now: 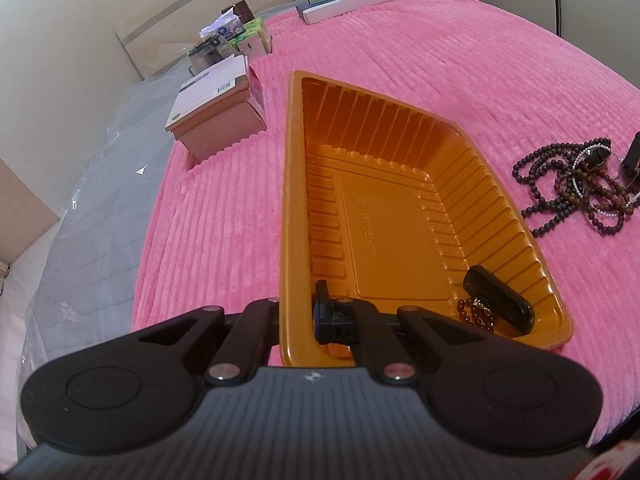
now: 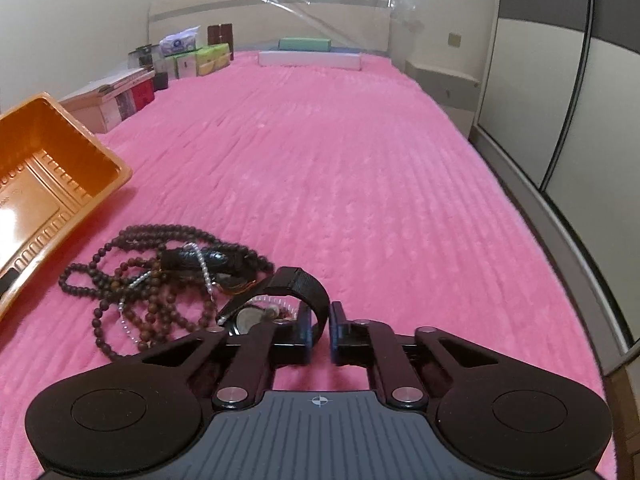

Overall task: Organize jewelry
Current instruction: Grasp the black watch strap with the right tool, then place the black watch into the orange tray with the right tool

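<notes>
Left wrist view: left gripper (image 1: 298,312) clamped on the near wall of the orange tray (image 1: 292,184) — one of the fingers (image 1: 322,304) inside, the other outside. Right of the fingers, in the tray's near corner, a black oblong piece (image 1: 498,300) and small dark beads (image 1: 478,314).

Right wrist view: right gripper (image 2: 320,322) with fingers slightly apart around a black watch strap (image 2: 300,284) — contact unclear. Left of and beyond the fingers, tangled bead necklaces (image 2: 152,280) on the pink bedspread (image 2: 340,160).

A home bedroom: pink bedspread (image 2: 340,168), headboard (image 2: 264,20), sliding wardrobe (image 2: 560,80)
</notes>
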Demonstrator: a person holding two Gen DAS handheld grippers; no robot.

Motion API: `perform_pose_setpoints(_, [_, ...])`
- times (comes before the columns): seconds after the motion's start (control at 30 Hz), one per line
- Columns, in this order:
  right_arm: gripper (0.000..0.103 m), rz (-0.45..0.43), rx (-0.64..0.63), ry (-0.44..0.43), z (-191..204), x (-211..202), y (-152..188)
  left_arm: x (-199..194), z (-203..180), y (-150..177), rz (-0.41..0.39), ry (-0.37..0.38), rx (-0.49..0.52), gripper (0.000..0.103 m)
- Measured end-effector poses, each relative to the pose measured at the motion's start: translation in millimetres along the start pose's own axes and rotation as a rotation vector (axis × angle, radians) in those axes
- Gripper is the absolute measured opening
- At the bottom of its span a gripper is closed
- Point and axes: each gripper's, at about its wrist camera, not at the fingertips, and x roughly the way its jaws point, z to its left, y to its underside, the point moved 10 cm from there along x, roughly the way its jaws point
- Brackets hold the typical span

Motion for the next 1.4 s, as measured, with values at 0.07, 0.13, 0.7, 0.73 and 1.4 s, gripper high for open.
perform_pose_setpoints(0.07, [0.004, -0.017, 0.002, 0.02, -5, -4, -3, 0, 0, 0, -0.001, 0.001, 0.001, 0.003])
perform_pose_setpoints(0.13, [0.004, -0.029, 0.01, 0.035, -9, -8, -6, 0, 0, 0, -0.001, 0.001, 0.001, 0.003])
perform_pose_setpoints(0.7, [0.004, -0.134, 0.044, 0.082, -33, -42, -42, -1, -1, 0, -0.006, 0.001, -0.002, 0.003])
perform_pose_setpoints(0.73, [0.004, -0.136, 0.043, 0.078, -34, -44, -44, -1, -1, 0, -0.006, 0.0, -0.001, 0.003])
perform_pose_setpoints(1.4, [0.004, -0.095, -0.024, -0.337, 127, -50, -64, -2, 0, -2, -0.01, 0.008, 0.004, 0.003])
